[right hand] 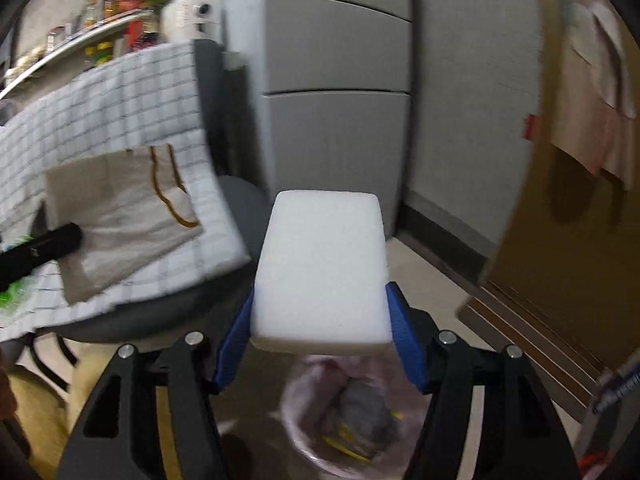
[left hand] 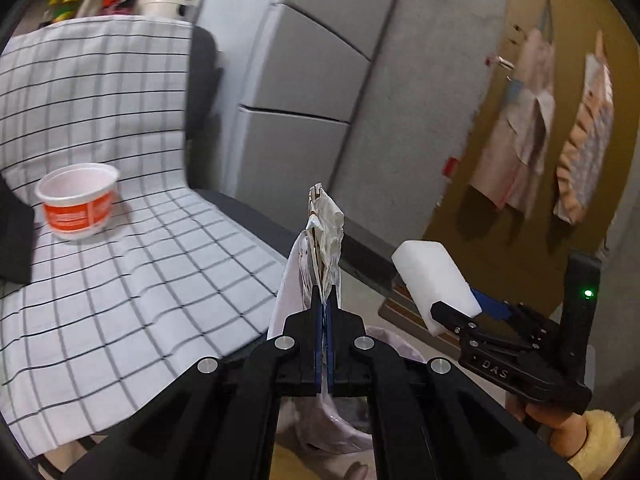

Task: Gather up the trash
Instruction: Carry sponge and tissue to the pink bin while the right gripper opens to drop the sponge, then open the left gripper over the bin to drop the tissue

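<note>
While both hands carry their loads toward the trash bin [right hand: 344, 412], the step in hand looks like the drop-off, not the picking. The left claw [left hand: 325, 300] is clenched on a crumpled wrapper [left hand: 326, 236], which stands up out of its pressed-together blue pads. The right claw [right hand: 320, 320] grasps a white foam block [right hand: 320, 264] across its width, the blue fingers [right hand: 404, 344] against its two sides. The bin, lined with a pale bag and already holding rubbish, sits on the floor just below and near the right claw, right of the surface under the checked cloth [left hand: 120, 240]. An orange and white cup [left hand: 78, 206] is on that cloth, far to the left (probably the next thing to fetch, though that is a guess). The next move calls for bringing each claw over the bin's mouth and letting go, the foam first since it hangs nearest; the wrapper is light and may cling to the pads.
</note>
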`<control>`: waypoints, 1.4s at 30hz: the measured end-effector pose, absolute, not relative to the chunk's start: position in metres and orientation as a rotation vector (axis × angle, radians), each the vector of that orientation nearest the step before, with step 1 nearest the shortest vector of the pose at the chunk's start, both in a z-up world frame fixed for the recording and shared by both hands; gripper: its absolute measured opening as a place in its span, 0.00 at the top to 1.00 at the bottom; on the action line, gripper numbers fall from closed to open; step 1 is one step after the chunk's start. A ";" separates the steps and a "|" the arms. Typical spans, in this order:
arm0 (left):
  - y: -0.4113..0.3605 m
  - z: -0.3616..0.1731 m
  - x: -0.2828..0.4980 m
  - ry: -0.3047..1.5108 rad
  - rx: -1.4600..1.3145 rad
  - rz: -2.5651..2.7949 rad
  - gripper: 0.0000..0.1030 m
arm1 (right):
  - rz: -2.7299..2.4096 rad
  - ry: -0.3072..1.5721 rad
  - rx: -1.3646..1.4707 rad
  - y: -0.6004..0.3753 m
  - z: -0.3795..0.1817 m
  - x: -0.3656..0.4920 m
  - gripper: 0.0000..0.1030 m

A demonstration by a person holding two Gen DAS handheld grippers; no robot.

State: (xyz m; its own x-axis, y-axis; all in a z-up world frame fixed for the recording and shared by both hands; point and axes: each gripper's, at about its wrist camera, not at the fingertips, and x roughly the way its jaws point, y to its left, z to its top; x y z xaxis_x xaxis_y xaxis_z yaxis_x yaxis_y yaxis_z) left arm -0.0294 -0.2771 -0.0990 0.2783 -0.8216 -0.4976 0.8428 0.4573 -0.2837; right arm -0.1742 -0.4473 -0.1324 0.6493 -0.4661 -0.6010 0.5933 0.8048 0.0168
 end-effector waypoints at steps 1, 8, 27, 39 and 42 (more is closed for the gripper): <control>-0.281 -0.101 -0.032 0.646 0.048 -1.124 0.99 | -0.624 0.623 0.227 -0.451 -0.137 -0.177 0.36; -0.291 -0.105 -0.035 0.666 0.074 -1.109 0.99 | -0.703 0.657 0.306 -0.482 -0.163 -0.181 0.22; -0.362 -0.121 -0.092 0.689 0.216 -1.300 0.99 | -0.732 0.384 0.377 -0.510 -0.106 -0.231 0.22; -0.420 -0.159 -0.105 0.708 0.261 -1.336 0.80 | -0.779 0.347 0.417 -0.532 -0.106 -0.257 0.22; -0.412 -0.164 -0.098 0.731 0.269 -1.304 0.79 | -0.769 0.359 0.417 -0.530 -0.109 -0.254 0.22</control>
